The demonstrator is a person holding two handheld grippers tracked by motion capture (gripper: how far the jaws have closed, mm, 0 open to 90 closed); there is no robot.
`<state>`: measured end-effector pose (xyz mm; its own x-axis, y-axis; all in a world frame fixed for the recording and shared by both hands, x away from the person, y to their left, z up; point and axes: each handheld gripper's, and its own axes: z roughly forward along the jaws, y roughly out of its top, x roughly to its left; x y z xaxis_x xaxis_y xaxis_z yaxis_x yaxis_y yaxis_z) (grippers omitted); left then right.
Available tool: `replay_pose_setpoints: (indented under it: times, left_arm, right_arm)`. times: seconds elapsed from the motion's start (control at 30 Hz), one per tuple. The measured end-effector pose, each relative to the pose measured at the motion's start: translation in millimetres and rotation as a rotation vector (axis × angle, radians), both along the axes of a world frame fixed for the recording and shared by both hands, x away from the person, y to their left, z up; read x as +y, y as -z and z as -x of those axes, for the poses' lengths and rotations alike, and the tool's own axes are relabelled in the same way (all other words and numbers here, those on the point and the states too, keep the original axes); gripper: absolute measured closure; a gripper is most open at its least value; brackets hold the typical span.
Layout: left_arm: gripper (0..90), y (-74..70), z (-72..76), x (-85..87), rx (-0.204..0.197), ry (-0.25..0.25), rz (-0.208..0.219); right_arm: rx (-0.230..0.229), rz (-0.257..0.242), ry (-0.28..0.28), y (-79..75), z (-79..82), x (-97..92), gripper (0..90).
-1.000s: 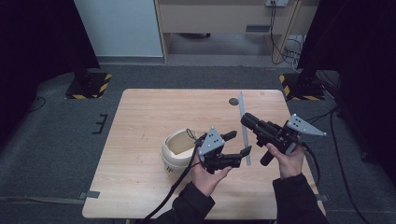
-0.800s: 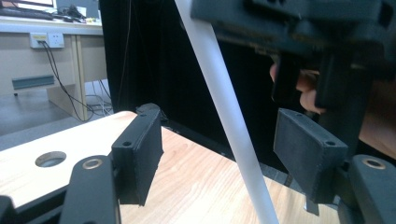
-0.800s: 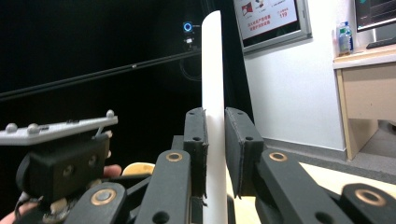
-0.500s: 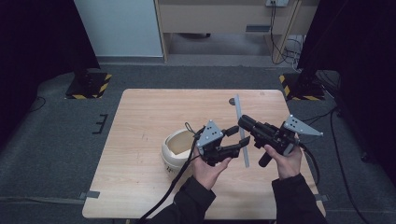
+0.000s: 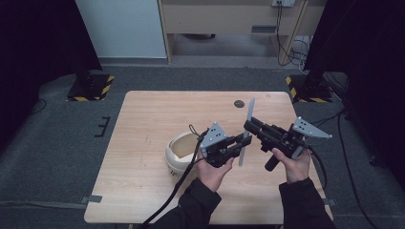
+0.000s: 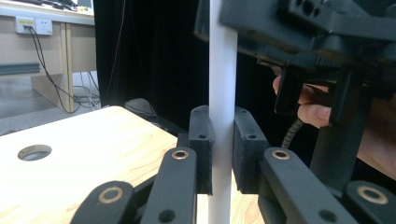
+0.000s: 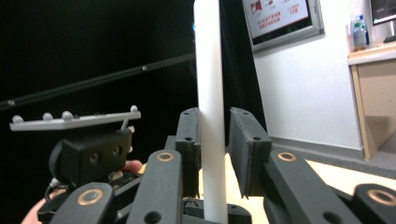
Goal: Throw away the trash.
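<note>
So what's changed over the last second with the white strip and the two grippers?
The left gripper swung its jaws up from beside the bowl and has just been closing; they now clamp the white strip low down. The right gripper kept its place on the strip, its jaws just starting to open, with a gap at one pad in its own view. The bowl and table stayed as they were.

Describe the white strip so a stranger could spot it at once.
Start at the wooden table and find the two black grippers held above its right half. The white strip stands between them, the left gripper shut on it lower down, the right gripper opening higher up. Unlike the round cream bowl nearby, it is thin, flat and straight.
</note>
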<state>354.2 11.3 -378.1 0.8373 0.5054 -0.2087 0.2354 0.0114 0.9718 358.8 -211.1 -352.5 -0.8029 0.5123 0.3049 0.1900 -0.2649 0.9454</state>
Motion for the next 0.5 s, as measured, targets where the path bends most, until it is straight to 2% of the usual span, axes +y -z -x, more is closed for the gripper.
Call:
replay_pose_setpoints:
  times: [0.1, 0.23, 0.3, 0.33, 0.4, 0.5]
  left_arm:
    - [79.7, -3.6, 2.2, 4.6, -0.013, 0.003, 0.006]
    - [79.7, -13.4, 7.4, 16.6, -0.042, 0.004, 0.030]
    - [79.6, -19.2, 10.3, 25.2, -0.058, -0.001, 0.044]
    - [79.6, -23.0, 12.3, 31.3, -0.071, -0.003, 0.052]
    - [79.6, -29.5, 15.5, 42.0, -0.094, -0.012, 0.060]
    - [79.5, -39.3, 18.3, 58.4, -0.121, -0.032, 0.073]
  right_arm:
    - [-0.011, -0.028, 0.005, -6.0, 1.8, -6.2, 69.6]
    - [-0.030, -0.052, 0.043, -12.4, 3.4, -18.3, 64.5]
    - [-0.027, -0.051, 0.074, -12.0, 2.6, -25.0, 58.9]
    - [-0.030, -0.033, 0.096, -10.6, 1.6, -28.1, 55.7]
    - [-0.023, 0.032, 0.141, -5.9, -0.8, -33.6, 50.9]
    - [0.008, 0.095, 0.179, 7.6, -4.6, -40.0, 44.8]
